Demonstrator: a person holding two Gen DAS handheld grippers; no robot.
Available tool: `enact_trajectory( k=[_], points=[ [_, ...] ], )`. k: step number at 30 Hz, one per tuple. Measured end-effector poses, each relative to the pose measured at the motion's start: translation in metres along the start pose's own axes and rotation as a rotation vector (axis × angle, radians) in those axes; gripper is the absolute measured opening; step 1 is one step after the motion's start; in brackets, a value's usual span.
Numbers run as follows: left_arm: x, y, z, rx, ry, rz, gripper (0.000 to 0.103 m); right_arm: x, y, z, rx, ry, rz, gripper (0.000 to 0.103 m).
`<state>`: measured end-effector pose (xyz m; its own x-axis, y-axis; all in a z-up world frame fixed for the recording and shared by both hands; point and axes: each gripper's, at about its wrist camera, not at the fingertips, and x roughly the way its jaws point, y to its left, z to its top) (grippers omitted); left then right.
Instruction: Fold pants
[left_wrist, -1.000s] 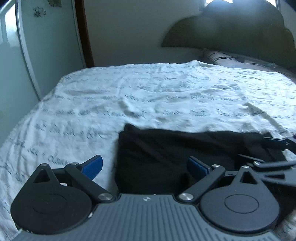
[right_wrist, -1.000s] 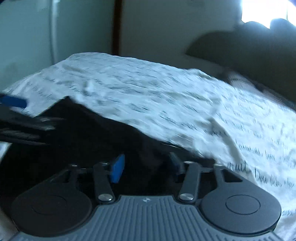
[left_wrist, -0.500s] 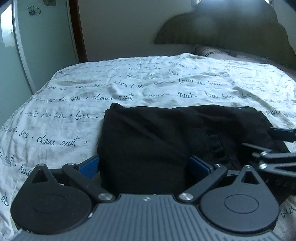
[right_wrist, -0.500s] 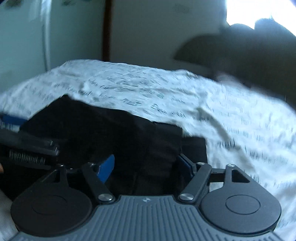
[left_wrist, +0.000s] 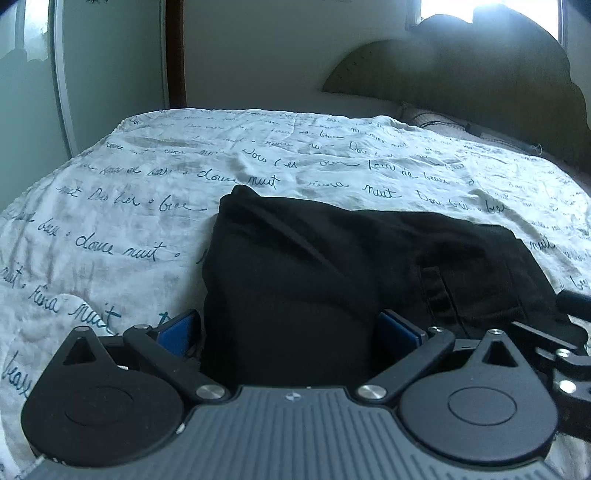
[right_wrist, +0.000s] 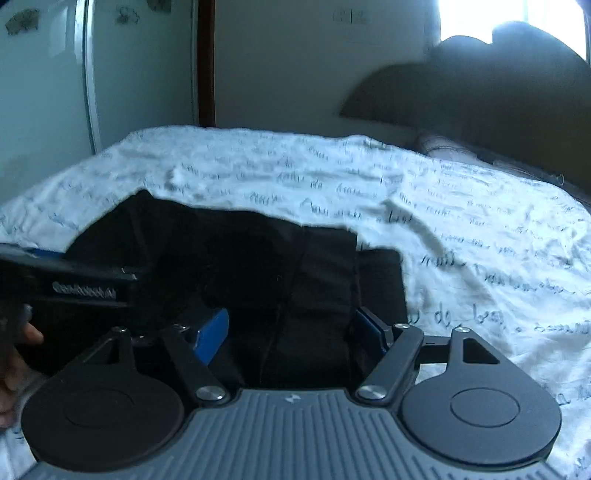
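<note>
Black folded pants (left_wrist: 314, 273) lie flat on the white sheet (left_wrist: 122, 221) with blue script. My left gripper (left_wrist: 291, 332) is low over their near left part. Its jaws stand wide, with the left blue pad (left_wrist: 181, 334) beside the pants' left edge and the right pad (left_wrist: 400, 330) on the cloth. My right gripper (right_wrist: 291, 332) is open over the right end of the pants (right_wrist: 258, 266), and cloth lies loose between its pads. Each view catches the other tool: the right gripper (left_wrist: 565, 332) at the right edge, the left gripper (right_wrist: 74, 275) at the left edge.
A dark curved headboard (left_wrist: 480, 74) and a pillow (left_wrist: 461, 127) are at the back right. A pale wardrobe door (left_wrist: 92, 74) stands along the left of the bed. A hand (right_wrist: 14, 354) shows at the left edge of the right wrist view.
Both grippers have come closer to the pants' near edge. The left pad, earlier over bare sheet, now sits at the pants' left edge. The right jaws stand a little wider.
</note>
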<state>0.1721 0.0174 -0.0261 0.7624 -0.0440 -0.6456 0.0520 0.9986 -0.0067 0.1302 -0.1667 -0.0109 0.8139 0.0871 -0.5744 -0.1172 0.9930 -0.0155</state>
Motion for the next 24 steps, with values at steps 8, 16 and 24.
enact_trajectory(
  k=[8, 16, 24],
  points=[
    [-0.019, 0.0, -0.016, -0.033, -0.01, 0.008, 0.103, -0.003, 0.008, -0.013, -0.045, 0.014, 0.004, 0.075],
    [-0.027, -0.007, -0.024, 0.008, -0.054, 0.051, 0.103, -0.018, 0.0, -0.016, 0.027, -0.012, 0.033, 0.075],
    [-0.026, -0.009, -0.03, 0.024, -0.09, 0.061, 0.103, -0.004, -0.006, -0.026, 0.056, 0.004, 0.014, 0.081]
  ],
)
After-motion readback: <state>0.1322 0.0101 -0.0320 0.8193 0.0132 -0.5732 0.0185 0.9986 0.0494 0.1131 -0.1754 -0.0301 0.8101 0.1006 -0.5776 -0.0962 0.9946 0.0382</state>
